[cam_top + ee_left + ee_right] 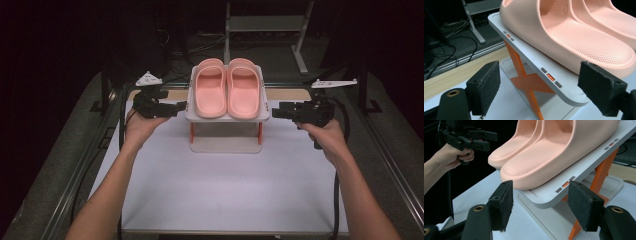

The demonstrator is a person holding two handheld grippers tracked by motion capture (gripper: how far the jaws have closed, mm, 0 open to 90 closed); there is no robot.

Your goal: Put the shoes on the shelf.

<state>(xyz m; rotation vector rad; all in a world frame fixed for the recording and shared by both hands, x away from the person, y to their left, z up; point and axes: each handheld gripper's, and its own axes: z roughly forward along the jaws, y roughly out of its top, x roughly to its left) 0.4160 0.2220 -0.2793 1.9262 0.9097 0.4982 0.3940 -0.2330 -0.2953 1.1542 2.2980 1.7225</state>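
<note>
Two pink slippers, the left slipper (210, 90) and the right slipper (243, 89), lie side by side, toes toward me, on the top shelf (227, 118) of a small white rack with orange crossed legs (524, 82). My left gripper (182, 106) is level with the shelf's left edge and open. In the left gripper view its pads (486, 85) stand wide apart, with the shelf corner (571, 96) and slipper toe (599, 50) ahead. My right gripper (276, 111) is open just off the shelf's right edge. The right gripper view has the shelf rim (549, 200) between its pads (584, 207).
The rack stands at the back middle of a white table mat (225, 190). A wooden strip (285, 94) runs behind it, and metal rails (385, 160) flank the table. A metal frame (265, 25) stands on the dark floor beyond.
</note>
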